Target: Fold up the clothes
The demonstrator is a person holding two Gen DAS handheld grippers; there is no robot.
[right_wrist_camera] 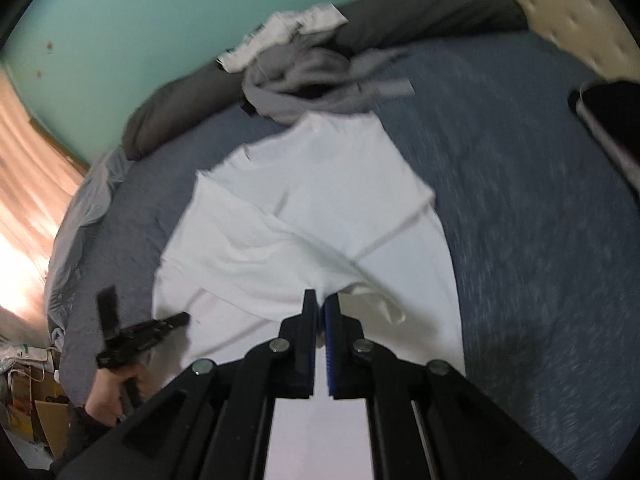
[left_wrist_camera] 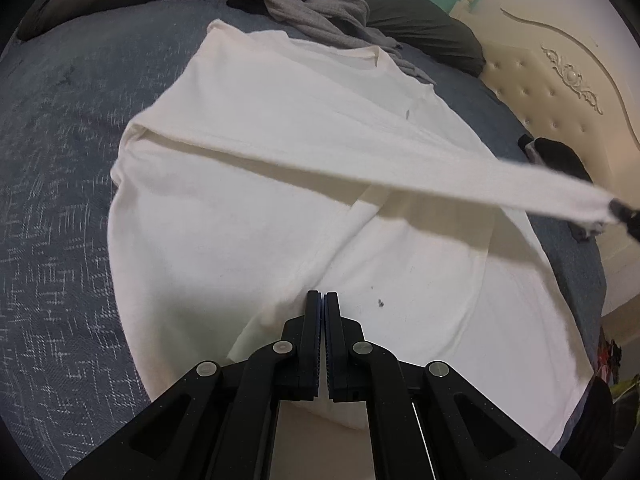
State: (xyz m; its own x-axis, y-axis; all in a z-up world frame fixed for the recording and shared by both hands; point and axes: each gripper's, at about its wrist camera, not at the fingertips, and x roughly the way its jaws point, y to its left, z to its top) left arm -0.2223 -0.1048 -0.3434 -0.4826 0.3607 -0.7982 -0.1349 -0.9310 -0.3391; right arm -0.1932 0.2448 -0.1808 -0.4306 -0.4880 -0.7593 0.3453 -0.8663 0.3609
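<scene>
Sleeve (left_wrist_camera: 440, 172) of white shirt (left_wrist_camera: 248, 208) pinched in right gripper (right_wrist_camera: 322, 300) above bed (left_wrist_camera: 60, 200).

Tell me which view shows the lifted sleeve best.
The left wrist view. There the sleeve stretches in full across the white shirt, from shoulder to the cuff pinched by the right claw. The right wrist view shows only blurred, bunched cloth at that claw's tips.

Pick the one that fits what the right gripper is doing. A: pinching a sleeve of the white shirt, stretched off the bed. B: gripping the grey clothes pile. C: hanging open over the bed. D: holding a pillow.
A: the right gripper has its jaws shut on the white sleeve, pulled taut above the shirt.
</scene>
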